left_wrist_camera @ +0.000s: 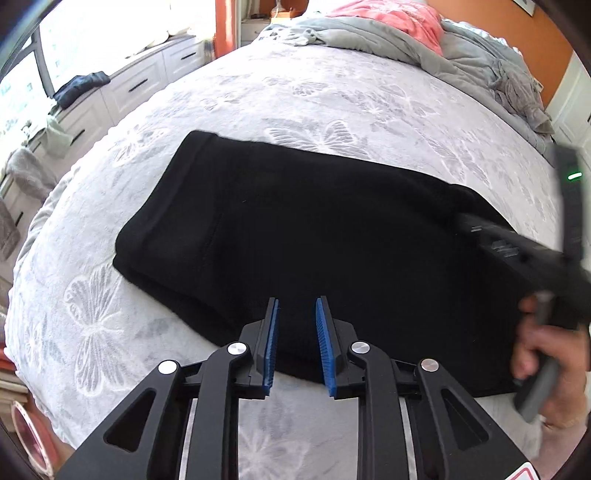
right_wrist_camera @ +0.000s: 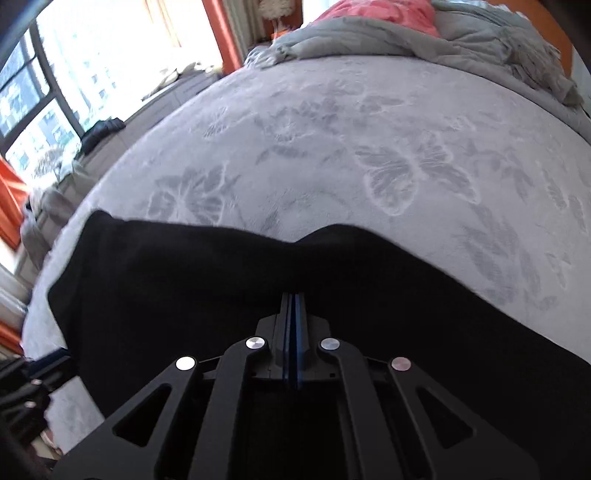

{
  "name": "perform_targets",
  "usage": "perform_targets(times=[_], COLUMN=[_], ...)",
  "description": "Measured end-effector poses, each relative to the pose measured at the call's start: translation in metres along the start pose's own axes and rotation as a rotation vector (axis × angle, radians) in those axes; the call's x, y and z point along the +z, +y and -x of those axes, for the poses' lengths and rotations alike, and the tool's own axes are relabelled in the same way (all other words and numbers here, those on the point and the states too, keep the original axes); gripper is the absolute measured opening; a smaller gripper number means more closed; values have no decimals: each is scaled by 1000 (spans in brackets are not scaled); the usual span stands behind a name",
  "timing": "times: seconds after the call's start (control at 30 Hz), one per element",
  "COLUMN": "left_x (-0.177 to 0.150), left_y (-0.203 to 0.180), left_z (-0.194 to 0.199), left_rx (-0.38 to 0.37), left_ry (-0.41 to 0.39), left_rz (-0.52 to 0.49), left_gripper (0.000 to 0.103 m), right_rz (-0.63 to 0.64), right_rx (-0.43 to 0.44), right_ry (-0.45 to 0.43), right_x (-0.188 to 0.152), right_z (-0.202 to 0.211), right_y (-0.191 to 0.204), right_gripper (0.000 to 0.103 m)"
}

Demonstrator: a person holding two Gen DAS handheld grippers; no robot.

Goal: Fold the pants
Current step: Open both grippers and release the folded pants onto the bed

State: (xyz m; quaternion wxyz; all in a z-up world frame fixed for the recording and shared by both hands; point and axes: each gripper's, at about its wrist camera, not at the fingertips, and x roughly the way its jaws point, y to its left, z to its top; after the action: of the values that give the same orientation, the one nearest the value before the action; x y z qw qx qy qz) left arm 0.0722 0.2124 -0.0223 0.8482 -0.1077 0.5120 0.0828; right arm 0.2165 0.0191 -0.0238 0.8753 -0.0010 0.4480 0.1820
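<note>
Black pants [left_wrist_camera: 295, 229] lie folded on the grey butterfly-pattern bedspread [left_wrist_camera: 332, 103], waistband at the left. My left gripper [left_wrist_camera: 294, 314] is open and empty, its blue pads over the near edge of the pants. My right gripper [right_wrist_camera: 294, 299] has its blue pads pressed together over the pants [right_wrist_camera: 184, 280], and the black cloth bulges up just ahead of the tips; whether cloth is pinched between them is hidden. In the left wrist view the right gripper body [left_wrist_camera: 524, 251] reaches onto the pants from the right, held by a hand [left_wrist_camera: 546, 362].
A crumpled grey duvet [left_wrist_camera: 461, 48] and a pink cloth [left_wrist_camera: 399, 18] lie at the far end of the bed. White drawers [left_wrist_camera: 140, 81] with dark clothes on top stand under the window at the left. The bed's left edge is near.
</note>
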Motion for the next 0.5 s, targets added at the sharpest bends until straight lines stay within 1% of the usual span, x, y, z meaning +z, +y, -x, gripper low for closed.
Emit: perform_targets(times=[0.03, 0.07, 0.13, 0.17, 0.27, 0.3, 0.33, 0.37, 0.4, 0.43, 0.47, 0.5], left_x=[-1, -2, 0, 1, 3, 2, 5, 5, 8, 8, 9, 10], left_y=[-6, -11, -28, -35, -57, -63, -70, -76, -83, -87, -91, -94], left_z=[0, 0, -3, -4, -5, -5, -4, -4, -4, -3, -3, -2], left_rx=[12, 18, 40, 48, 56, 55, 56, 62, 62, 61, 61, 52], left_ry=[-13, -27, -50, -58, -78, -88, -101, -111, -120, -128, -127, -127], left_rz=[-10, -21, -47, -58, -94, -103, -111, -113, -114, -115, -114, -112], left_gripper=[29, 33, 36, 36, 37, 39, 44, 49, 50, 51, 52, 54], right_rz=[-7, -4, -16, -44, -181, -218, -258, -303, -362, -416, -477, -523], right_rx=[9, -4, -102, -135, -281, -340, -417, -499, -579, -629, -668, -684], right_ry=[-40, -78, -147, -162, -223, -237, -247, -251, -251, -248, -242, -237], right_x=[1, 1, -7, -12, -49, -63, -75, -91, -109, -127, -145, -162], right_z=[25, 50, 99, 119, 185, 203, 217, 231, 247, 261, 277, 288], right_y=[-11, -24, -65, -88, -174, -201, -232, -261, -294, -322, -352, -372], right_gripper=[4, 4, 4, 4, 5, 14, 20, 31, 31, 31, 31, 31])
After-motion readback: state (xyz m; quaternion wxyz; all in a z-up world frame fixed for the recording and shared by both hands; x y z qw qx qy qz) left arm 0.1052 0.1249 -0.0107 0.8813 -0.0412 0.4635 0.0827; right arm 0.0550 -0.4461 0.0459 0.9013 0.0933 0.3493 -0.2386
